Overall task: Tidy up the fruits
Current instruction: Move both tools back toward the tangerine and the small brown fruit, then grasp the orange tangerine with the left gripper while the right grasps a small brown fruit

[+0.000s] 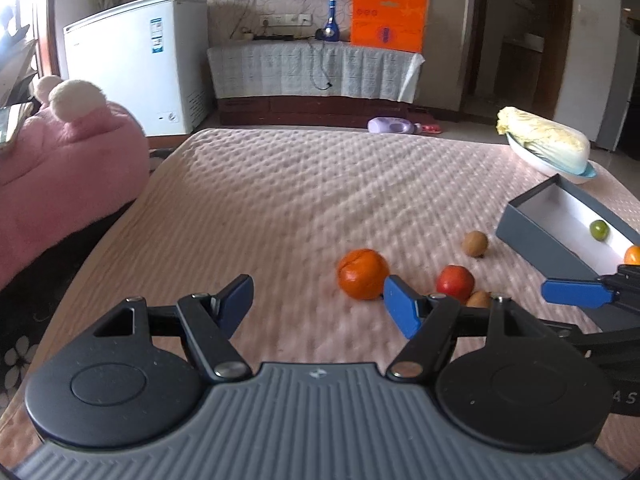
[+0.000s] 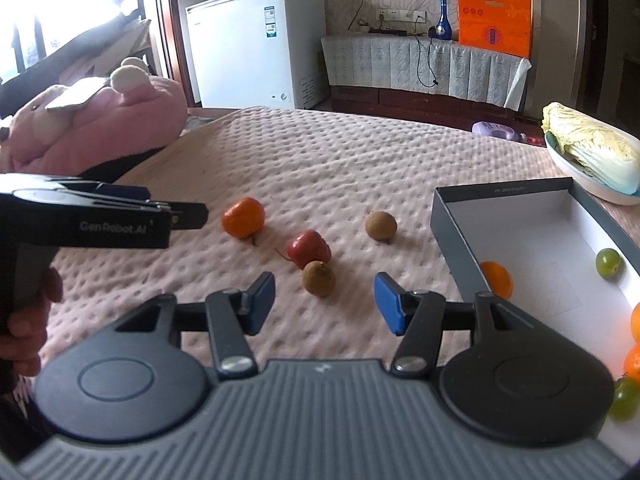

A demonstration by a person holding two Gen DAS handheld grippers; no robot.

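Four fruits lie loose on the pink quilted surface ahead of my claws. The orange is round and bright, with a pale crease showing across its top in the left view. The red apple is small and glossy, and a brown, fuzzy kiwi lies touching it at its 5 o'clock. A second kiwi sits apart at the apple's 2 o'clock.

My right claw is parted and empty, the near kiwi just beyond its blue pads. My left claw is also spread with nothing between, the orange just past its right pad.

The grey box with a white floor lies at 3 o'clock of the fruits. Only the right view looks well into it: a small orange fruit by the near wall, a green fruit further in, more orange and green ones at the picture's edge. The left view shows only the green fruit and part of an orange one inside. The right view alone shows my hand gripping the left handle.
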